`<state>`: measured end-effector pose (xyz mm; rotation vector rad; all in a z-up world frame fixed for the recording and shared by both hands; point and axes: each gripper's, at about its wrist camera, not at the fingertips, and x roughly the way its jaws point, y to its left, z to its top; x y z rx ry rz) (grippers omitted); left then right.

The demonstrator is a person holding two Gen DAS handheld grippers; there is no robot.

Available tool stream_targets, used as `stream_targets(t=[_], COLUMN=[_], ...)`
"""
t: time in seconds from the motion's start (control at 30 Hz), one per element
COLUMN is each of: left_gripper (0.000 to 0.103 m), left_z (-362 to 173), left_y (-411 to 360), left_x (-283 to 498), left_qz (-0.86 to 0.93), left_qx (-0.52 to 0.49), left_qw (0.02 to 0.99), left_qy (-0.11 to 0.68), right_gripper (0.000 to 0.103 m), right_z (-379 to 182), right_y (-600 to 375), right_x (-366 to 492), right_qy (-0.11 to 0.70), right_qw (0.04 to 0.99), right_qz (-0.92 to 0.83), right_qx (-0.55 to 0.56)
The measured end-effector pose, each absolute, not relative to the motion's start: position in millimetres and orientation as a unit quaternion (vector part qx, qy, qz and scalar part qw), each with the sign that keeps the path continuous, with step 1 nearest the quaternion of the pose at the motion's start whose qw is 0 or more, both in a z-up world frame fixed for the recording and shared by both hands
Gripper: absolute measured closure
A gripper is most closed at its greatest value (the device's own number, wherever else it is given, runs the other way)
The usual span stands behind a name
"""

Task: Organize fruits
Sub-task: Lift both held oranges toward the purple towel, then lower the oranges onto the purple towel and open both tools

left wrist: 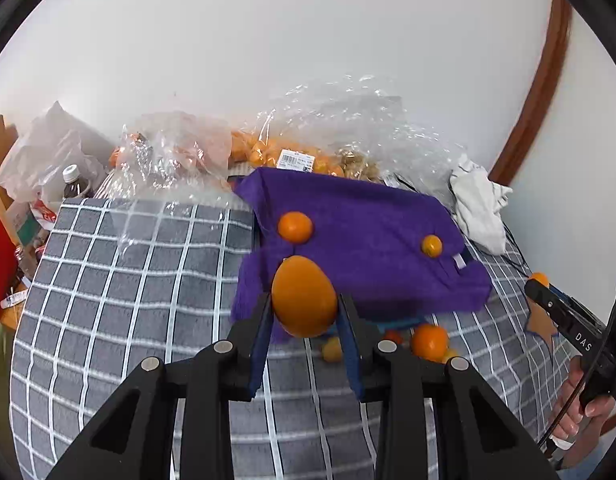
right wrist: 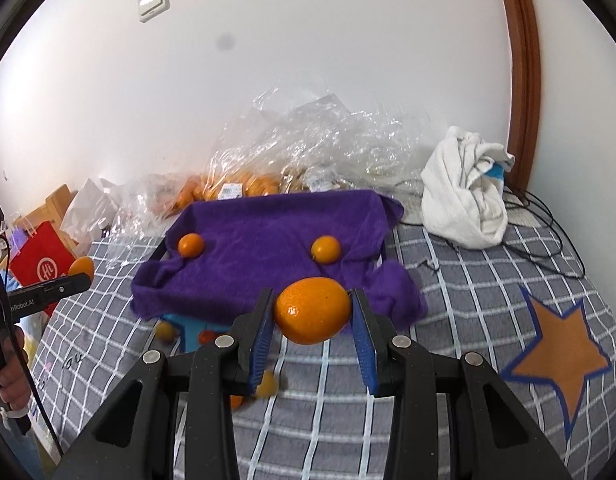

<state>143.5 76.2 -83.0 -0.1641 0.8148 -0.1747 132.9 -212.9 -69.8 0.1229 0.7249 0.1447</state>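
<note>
My left gripper [left wrist: 304, 308] is shut on an orange [left wrist: 304, 296], held above the near edge of a purple towel [left wrist: 367, 216] draped over a tray. My right gripper [right wrist: 312, 310] is shut on another orange [right wrist: 312, 310] just before the same purple towel [right wrist: 276, 224]. Two small oranges lie on the towel, one to the left [left wrist: 295, 227] [right wrist: 191, 245] and one to the right [left wrist: 431, 245] [right wrist: 326, 249]. More loose oranges [left wrist: 429, 341] sit on the checked grey cloth [left wrist: 128, 300] by the towel's front. From the right wrist, the left gripper's arm [right wrist: 48, 292] shows at the left with its orange [right wrist: 82, 267].
Clear plastic bags with oranges [left wrist: 268, 152] and nuts [left wrist: 355, 166] pile against the wall behind the towel. A crumpled white cloth [right wrist: 463, 200] and black cables [right wrist: 547, 232] lie at the right. A bottle [left wrist: 74, 184], a red bag [right wrist: 40, 260] and clutter crowd the left. An orange star [right wrist: 559, 356] marks the cloth.
</note>
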Motion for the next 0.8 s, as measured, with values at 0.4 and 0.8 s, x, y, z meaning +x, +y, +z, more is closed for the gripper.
stream_targets(t=[0.4,0.8], left_gripper=[0.072,0.072], left_z=[-109.1,-144.5], left_y=[71.6,38.8], left_x=[207.2,249.3], left_qz=[-0.075,-0.092], left_qx=[-0.088,-0.076], left_qw=[0.900,0.883], left_qy=[0.420,0.453], right_gripper=[0.066,0.066], right_z=[-110.6,-149.1], right_y=[-219.9,-204.6], right_x=[202.4,240.9], right_qy=[0.379,0.417], right_qw=[0.920,0.904], right_qz=[0.073,0.085], right_qx=[0.068,0.044])
